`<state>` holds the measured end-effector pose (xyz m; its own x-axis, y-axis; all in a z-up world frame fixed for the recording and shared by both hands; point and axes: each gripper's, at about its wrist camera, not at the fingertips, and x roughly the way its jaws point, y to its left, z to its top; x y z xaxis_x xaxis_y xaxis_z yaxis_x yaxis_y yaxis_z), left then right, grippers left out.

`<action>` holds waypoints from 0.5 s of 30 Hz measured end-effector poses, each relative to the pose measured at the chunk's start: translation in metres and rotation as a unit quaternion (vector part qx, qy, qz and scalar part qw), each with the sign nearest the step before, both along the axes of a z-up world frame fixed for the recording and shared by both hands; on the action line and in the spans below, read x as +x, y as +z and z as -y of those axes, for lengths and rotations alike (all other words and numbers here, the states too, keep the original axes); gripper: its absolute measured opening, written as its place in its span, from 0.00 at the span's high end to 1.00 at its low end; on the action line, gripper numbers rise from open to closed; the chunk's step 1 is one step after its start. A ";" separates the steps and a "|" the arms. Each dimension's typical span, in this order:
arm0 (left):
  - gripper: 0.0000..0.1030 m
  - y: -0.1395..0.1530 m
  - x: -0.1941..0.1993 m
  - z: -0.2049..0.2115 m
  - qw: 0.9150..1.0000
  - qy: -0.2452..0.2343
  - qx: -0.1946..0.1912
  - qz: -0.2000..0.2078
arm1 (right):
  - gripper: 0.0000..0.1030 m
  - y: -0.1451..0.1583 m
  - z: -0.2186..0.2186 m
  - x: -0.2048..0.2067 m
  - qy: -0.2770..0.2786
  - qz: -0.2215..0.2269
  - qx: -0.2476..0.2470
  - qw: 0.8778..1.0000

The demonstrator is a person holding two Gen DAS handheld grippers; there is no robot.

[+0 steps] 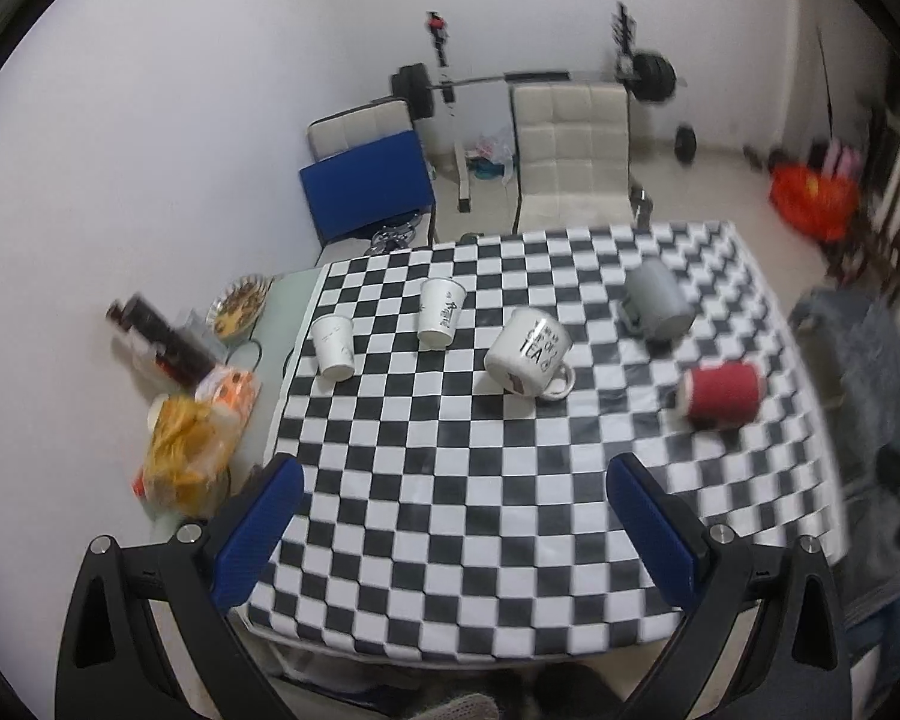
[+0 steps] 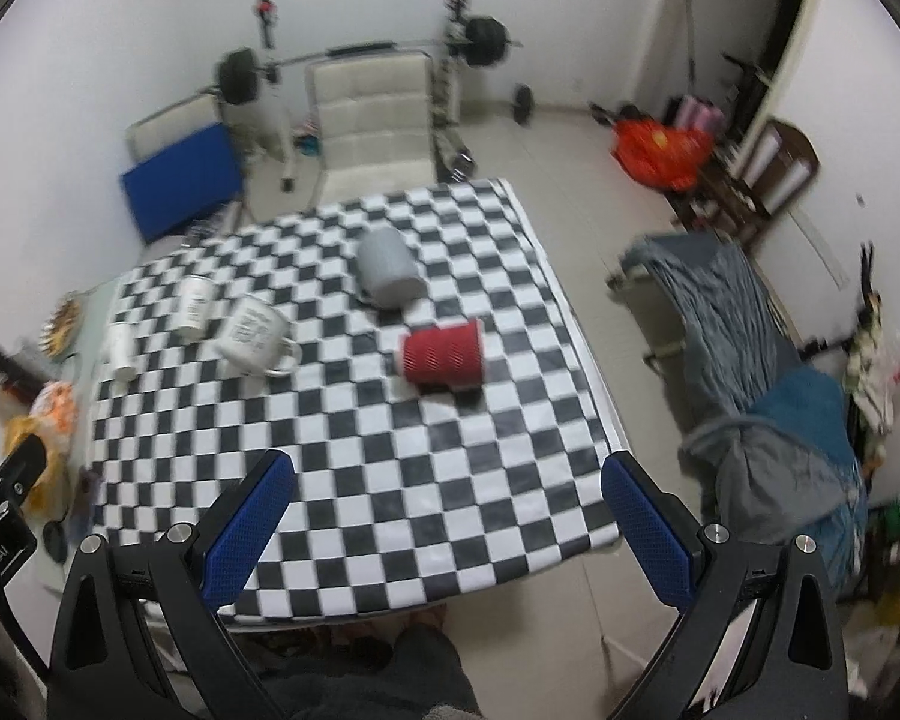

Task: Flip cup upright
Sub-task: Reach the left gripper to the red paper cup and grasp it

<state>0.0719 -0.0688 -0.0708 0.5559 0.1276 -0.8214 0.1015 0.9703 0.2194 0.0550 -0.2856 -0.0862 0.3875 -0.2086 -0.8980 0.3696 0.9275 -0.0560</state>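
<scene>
Several cups sit on the checkered tablecloth point(image 1: 450, 510). A red cup point(image 1: 723, 393) lies on its side at the right; it also shows in the right wrist view point(image 2: 444, 357). A grey mug point(image 1: 657, 300) point(image 2: 387, 267) lies tipped behind it. A white "TEA" mug point(image 1: 528, 351) point(image 2: 252, 330) stands upright in the middle. Two white paper cups point(image 1: 441, 312) point(image 1: 333, 345) stand at the left. My left gripper point(image 1: 453, 480) is open and empty, high above the near table edge. My right gripper point(image 2: 447, 477) is open and empty, likewise raised.
Snack bags point(image 1: 189, 450), a dark bottle point(image 1: 162, 336) and a plate of food point(image 1: 240, 306) crowd the table's left strip. A white chair point(image 1: 573, 150) and a blue-backed chair point(image 1: 366, 186) stand behind the table. Clothes lie on a cot point(image 2: 750, 360) at the right.
</scene>
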 end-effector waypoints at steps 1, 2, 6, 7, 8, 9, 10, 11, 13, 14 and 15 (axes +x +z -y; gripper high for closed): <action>0.00 -0.012 0.006 0.008 1.000 -0.013 0.012 -0.009 | 0.00 -0.014 0.009 0.004 -0.010 -0.010 0.001 1.000; 0.00 -0.023 0.011 0.016 0.999 -0.023 0.022 -0.017 | 0.00 -0.030 0.018 0.008 -0.020 -0.021 0.001 1.000; 0.00 -0.070 0.034 0.058 0.994 -0.080 0.066 -0.043 | 0.00 -0.099 0.055 0.025 -0.054 -0.078 0.013 0.995; 0.00 -0.086 0.040 0.072 0.991 -0.100 0.078 -0.047 | 0.00 -0.112 0.063 0.028 -0.056 -0.085 0.018 0.995; 0.00 -0.096 0.046 0.080 0.989 -0.111 0.086 -0.051 | 0.00 -0.130 0.072 0.032 -0.061 -0.095 0.025 0.993; 0.00 -0.106 0.051 0.089 0.986 -0.122 0.097 -0.056 | 0.00 -0.146 0.079 0.036 -0.066 -0.107 0.024 0.992; 0.00 -0.121 0.058 0.102 0.982 -0.138 0.110 -0.063 | 0.00 -0.166 0.087 0.040 -0.069 -0.123 0.026 0.990; 0.00 -0.130 0.063 0.110 0.980 -0.147 0.116 -0.067 | 0.00 -0.183 0.093 0.043 -0.071 -0.131 0.030 0.988; 0.00 -0.154 0.075 0.131 0.973 -0.169 0.135 -0.080 | 0.00 -0.209 0.103 0.049 -0.076 -0.148 0.035 0.985; 0.00 -0.164 0.080 0.140 0.970 -0.180 0.141 -0.086 | 0.00 -0.224 0.109 0.052 -0.076 -0.155 0.043 0.984; 0.00 -0.170 0.083 0.146 0.967 -0.188 0.146 -0.087 | 0.00 -0.240 0.116 0.054 -0.076 -0.161 0.053 0.983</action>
